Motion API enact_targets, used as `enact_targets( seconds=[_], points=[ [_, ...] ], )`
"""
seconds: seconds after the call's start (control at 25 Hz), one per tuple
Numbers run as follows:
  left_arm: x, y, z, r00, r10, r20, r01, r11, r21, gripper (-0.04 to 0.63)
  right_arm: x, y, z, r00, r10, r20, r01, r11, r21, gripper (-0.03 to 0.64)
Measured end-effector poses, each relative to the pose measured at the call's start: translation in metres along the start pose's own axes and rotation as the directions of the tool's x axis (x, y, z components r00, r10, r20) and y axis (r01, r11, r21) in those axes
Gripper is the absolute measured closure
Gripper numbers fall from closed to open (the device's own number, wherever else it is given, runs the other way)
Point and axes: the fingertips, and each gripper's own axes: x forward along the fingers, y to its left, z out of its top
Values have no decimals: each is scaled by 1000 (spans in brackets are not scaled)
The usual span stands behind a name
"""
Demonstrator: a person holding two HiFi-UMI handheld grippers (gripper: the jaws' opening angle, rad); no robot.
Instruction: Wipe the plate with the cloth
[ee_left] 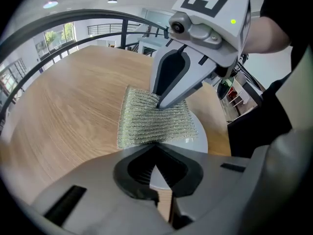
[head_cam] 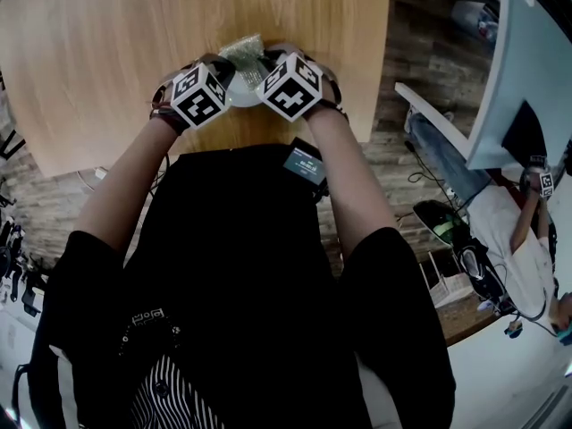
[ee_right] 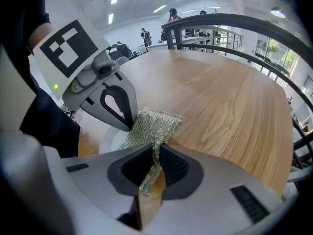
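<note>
Lying across the white plate point(ee_left: 196, 140), the knitted, glittery green-gold cloth point(ee_left: 154, 121) covers most of the dish and hangs past its far rim over the wooden table point(head_cam: 107, 52). The right gripper point(ee_right: 151, 173) has its jaws pressed together on one bunched edge of the cloth, which runs up between them and spreads out onto the plate just beyond. In the left gripper view, that gripper's tips come down onto the cloth from above, near its middle.

The left gripper point(ee_left: 155, 173) is closed on the near rim of the plate, a sliver of white showing between its dark pads. The two grippers face each other across the dish, very close, their marker cubes almost touching in the head view. The plate is close to the table's near edge, right in front of the person; whether it rests flat on the wood or is tipped up slightly cannot be told.
</note>
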Motion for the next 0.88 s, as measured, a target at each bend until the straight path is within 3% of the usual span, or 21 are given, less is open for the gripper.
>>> enact_targets(
  seconds=[0.24, 0.36, 0.44, 0.64, 0.88],
  points=[
    [4, 1, -1, 1000, -27, 7, 27, 999, -46, 601, 3, 11, -14, 998, 45, 36, -51, 983, 177, 578],
    [3, 0, 0, 1000, -16, 3, 16, 1000, -27, 601, 7, 25, -21, 998, 55, 21, -59, 977, 206, 578],
    [3, -1, -1, 1000, -5, -1, 5, 1000, -6, 601, 6, 26, -20, 998, 53, -25, -48, 986, 159, 578],
    [1, 1, 0, 1000, 2, -21, -1, 1000, 27, 601, 6, 2, 3, 994, -4, -110, -4, 998, -68, 577],
    [1, 1, 2, 1000, 3, -24, -3, 1000, 18, 601, 4, -3, 8, 995, -17, -102, 5, 993, -119, 577]
  ],
)
